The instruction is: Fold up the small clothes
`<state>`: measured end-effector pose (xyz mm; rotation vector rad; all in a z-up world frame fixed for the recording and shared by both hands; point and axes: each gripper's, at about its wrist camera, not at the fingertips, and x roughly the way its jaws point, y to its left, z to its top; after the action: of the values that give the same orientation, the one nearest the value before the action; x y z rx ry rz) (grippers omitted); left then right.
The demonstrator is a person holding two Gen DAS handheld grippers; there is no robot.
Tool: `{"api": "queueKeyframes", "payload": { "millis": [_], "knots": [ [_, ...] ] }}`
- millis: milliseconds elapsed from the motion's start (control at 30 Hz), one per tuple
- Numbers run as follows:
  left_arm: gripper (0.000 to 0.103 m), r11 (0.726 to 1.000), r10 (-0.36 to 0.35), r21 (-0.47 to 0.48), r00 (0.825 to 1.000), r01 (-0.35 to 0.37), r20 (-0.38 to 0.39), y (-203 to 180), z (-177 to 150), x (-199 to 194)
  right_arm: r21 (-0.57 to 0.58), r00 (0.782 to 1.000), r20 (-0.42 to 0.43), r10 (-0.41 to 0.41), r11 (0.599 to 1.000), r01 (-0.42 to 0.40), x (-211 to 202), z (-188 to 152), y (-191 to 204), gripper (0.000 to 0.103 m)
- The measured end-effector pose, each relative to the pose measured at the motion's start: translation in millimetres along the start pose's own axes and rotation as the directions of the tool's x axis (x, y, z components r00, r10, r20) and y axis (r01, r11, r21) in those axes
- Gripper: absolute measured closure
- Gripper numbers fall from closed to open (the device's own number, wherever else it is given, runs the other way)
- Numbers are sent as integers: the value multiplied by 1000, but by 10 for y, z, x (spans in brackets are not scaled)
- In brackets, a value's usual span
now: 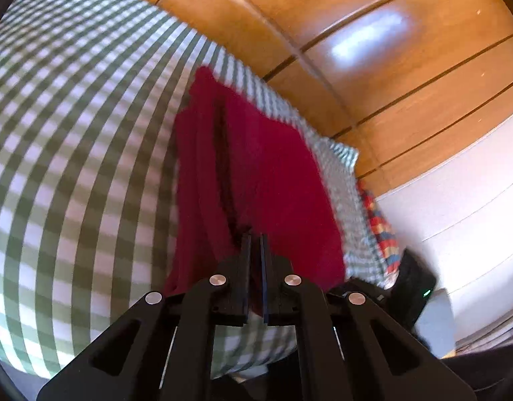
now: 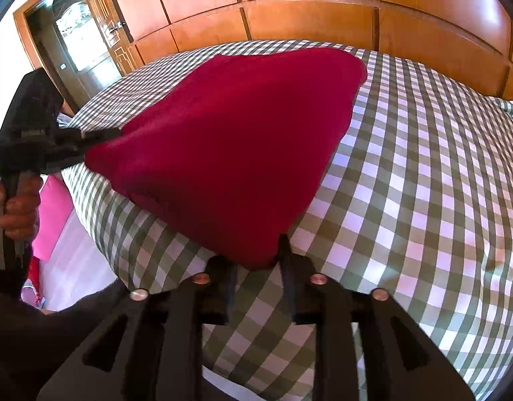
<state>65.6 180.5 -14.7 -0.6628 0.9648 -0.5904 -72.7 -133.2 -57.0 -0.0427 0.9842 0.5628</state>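
A dark red garment [image 2: 236, 140] is stretched over the green-and-white checked bed [image 2: 406, 173]. My left gripper [image 1: 254, 244] is shut on one corner of the red garment [image 1: 256, 173], which hangs in folds ahead of it. In the right wrist view the left gripper [image 2: 99, 140] pinches the garment's left corner, held by a hand. My right gripper [image 2: 256, 257] has the near corner of the garment between its fingers [image 2: 286, 254]; the jaws stand partly apart around the bunched cloth.
A wooden wardrobe wall [image 2: 323, 10] stands behind the bed, with a doorway [image 2: 72, 36] at the left. A multicoloured cloth [image 1: 380, 224] lies at the bed's edge by a white wall [image 1: 457, 200]. Pink fabric [image 2: 52, 214] is beside the bed.
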Motion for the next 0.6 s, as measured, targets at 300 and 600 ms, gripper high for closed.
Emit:
{"api": "queueKeyframes", "payload": {
  "millis": [300, 600],
  "knots": [
    [65, 999, -18, -32, 1000, 17, -22, -10, 532, 406, -44, 995, 89, -34, 998, 38, -536, 78, -86, 48],
    [92, 1000, -6, 31, 999, 4, 42, -134, 557, 432, -125, 991, 127, -49, 990, 65, -288, 468, 147, 47]
  ]
}}
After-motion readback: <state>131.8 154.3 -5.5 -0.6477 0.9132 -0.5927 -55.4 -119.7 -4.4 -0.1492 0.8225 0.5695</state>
